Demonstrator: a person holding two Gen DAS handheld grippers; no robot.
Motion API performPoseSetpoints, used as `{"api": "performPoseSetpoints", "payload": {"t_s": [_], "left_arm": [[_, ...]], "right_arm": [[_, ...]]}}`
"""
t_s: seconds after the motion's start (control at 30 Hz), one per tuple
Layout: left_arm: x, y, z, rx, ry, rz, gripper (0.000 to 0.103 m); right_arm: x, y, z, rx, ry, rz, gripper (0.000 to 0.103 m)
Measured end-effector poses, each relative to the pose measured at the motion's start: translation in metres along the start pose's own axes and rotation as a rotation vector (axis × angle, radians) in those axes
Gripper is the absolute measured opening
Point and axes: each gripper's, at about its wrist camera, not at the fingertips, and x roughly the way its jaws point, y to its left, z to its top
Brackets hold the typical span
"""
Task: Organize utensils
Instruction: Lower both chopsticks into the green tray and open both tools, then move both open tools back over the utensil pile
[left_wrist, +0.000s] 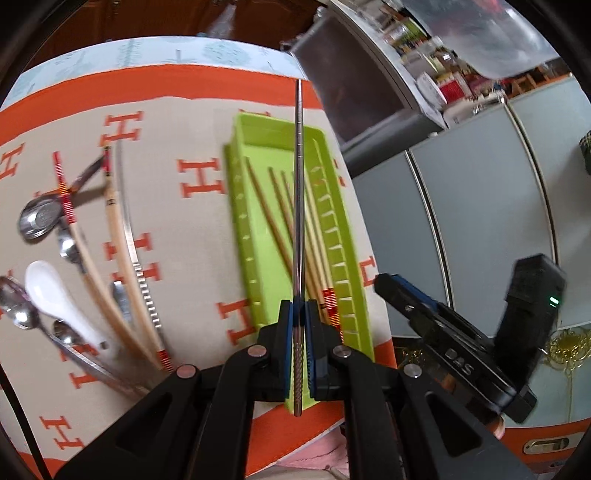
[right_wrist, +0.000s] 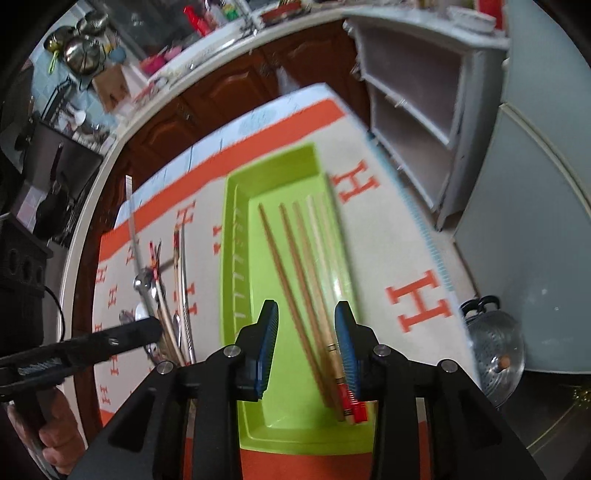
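Both grippers point steeply down over the green plastic tray (right_wrist: 236, 236). The left gripper (left_wrist: 299, 314) pinches a thin metal chopstick (left_wrist: 300, 184) that runs toward 12 o'clock above the tray. The right gripper (right_wrist: 306, 325) has its blue ribbed pads spread, holding nothing, over wooden chopsticks (right_wrist: 295, 280) lying in the tray. Spoons (left_wrist: 40, 218) lie at 9 o'clock on the patterned cloth (left_wrist: 199, 236).

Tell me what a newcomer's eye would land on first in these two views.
First, the metal chopstick clamped in the shut left gripper, pointing out above the lime-green tray. The tray lies on an orange-bordered cloth patterned with H letters and holds several wooden chopsticks laid lengthwise. The right gripper hangs over the tray's near end with its jaws apart and empty, while spoons and more chopsticks lie piled on the cloth left of the tray.
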Motion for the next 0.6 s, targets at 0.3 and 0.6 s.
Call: {"api": "performPoseSetpoints", "payload": {"t_s": [0.3,0.6], "left_arm": [[0.042,-0.022,0.006,0.013,0.033,0.122,0.035],[0.029,-0.021,-0.015,0.082,-0.028,0.256,0.049]], "right_arm": [[-0.042,-0.028,-0.008,0.050,-0.079,-0.027,0.033],[-0.053,-0.028,-0.020,0.032,-0.080,0.000,0.033]]}}
